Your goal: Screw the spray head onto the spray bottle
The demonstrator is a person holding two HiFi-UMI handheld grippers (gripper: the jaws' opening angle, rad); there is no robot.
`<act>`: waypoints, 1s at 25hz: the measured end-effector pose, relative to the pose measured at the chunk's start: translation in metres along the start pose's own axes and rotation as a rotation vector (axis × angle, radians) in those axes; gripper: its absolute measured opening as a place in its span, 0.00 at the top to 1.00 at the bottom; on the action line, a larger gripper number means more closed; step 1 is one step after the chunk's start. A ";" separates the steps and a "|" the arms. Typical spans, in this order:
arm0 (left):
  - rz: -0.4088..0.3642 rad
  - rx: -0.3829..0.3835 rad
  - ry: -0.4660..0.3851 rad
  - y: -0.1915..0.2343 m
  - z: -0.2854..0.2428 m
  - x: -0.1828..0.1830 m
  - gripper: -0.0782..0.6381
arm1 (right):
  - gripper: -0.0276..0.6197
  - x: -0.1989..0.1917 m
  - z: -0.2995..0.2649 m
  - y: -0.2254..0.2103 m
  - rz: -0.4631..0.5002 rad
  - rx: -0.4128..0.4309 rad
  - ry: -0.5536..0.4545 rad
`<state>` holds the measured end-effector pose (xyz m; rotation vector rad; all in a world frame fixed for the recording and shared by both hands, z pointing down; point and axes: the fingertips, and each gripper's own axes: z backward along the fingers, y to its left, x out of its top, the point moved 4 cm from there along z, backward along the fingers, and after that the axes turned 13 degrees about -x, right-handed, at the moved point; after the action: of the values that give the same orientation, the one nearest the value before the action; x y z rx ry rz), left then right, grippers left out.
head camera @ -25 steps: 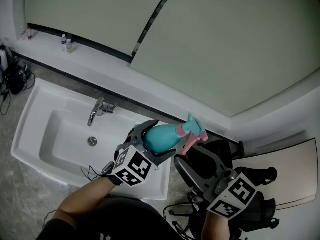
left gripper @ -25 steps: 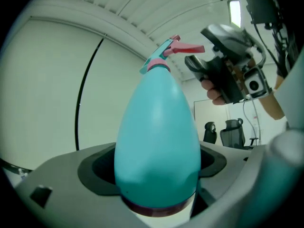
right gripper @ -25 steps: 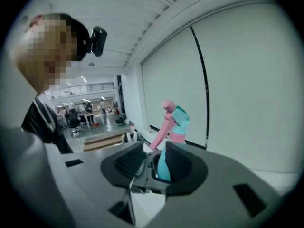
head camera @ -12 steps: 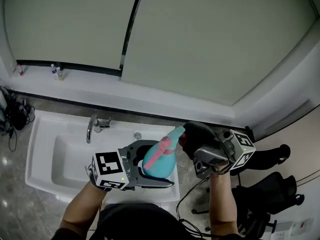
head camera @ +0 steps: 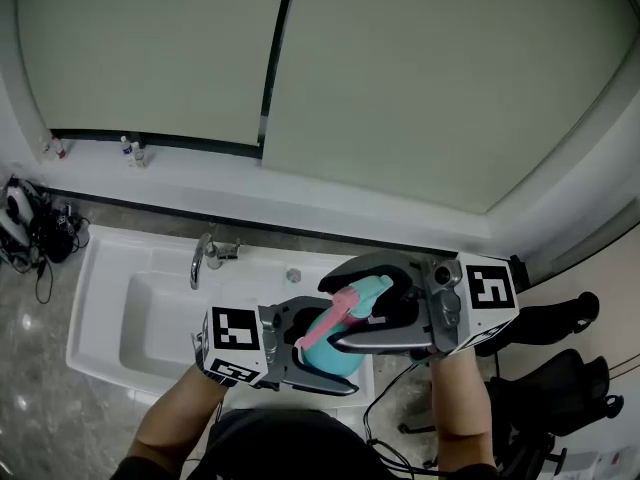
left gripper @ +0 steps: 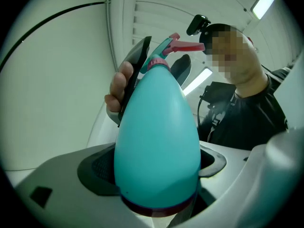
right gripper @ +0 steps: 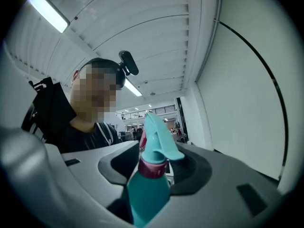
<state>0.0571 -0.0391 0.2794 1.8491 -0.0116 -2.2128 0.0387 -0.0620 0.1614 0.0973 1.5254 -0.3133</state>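
Spray bottle (left gripper: 156,141): teal, egg-shaped body, held in the air in front of the person, over the near edge of the white sink (head camera: 100,298). In the head view it sits tilted, with the base toward the person. The left gripper (head camera: 340,346) is clamped on it, with both jaws pressing the wide lower part of the body just above the dark band at the base. The spray head (right gripper: 156,139) is on the bottle neck, with a dark pink collar (right gripper: 153,167) at the joint and the pink trigger (head camera: 325,318) hanging off one side. The right gripper (head camera: 330,313) comes in from the opposite side, roughly level. Its jaws have just been opening and now stand apart with the spray head and collar between them. In the right gripper view there is a gap on at least one side, so the pads are not gripping. The left gripper view shows the same thing: the right jaws flank the head and a hand (left gripper: 118,89) is behind them. The faucet (head camera: 205,258) is at the back of the sink, well clear of both grippers.
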 end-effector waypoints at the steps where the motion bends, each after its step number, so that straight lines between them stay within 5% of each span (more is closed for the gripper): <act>1: 0.002 -0.008 0.000 -0.001 -0.001 0.000 0.29 | 0.70 -0.001 0.000 0.001 0.008 -0.001 0.008; 7: -0.002 -0.010 0.024 0.002 0.000 -0.005 0.29 | 0.75 -0.005 0.000 0.002 0.038 -0.023 0.090; 15: -0.014 0.203 0.153 0.022 0.015 -0.017 0.29 | 0.76 -0.019 -0.002 -0.013 0.130 -0.239 0.368; 18: -0.011 0.103 0.068 0.016 0.008 -0.013 0.29 | 0.76 -0.014 -0.007 -0.009 0.130 -0.248 0.350; 21: 0.002 -0.051 -0.031 0.002 0.001 -0.010 0.29 | 0.76 -0.014 -0.008 0.000 0.094 -0.165 0.256; 25: 0.031 -0.158 -0.097 -0.003 -0.001 -0.008 0.29 | 0.76 -0.010 -0.007 0.000 0.002 -0.049 0.094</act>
<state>0.0588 -0.0340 0.2864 1.6470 0.1122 -2.2109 0.0318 -0.0584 0.1712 0.0764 1.6253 -0.2728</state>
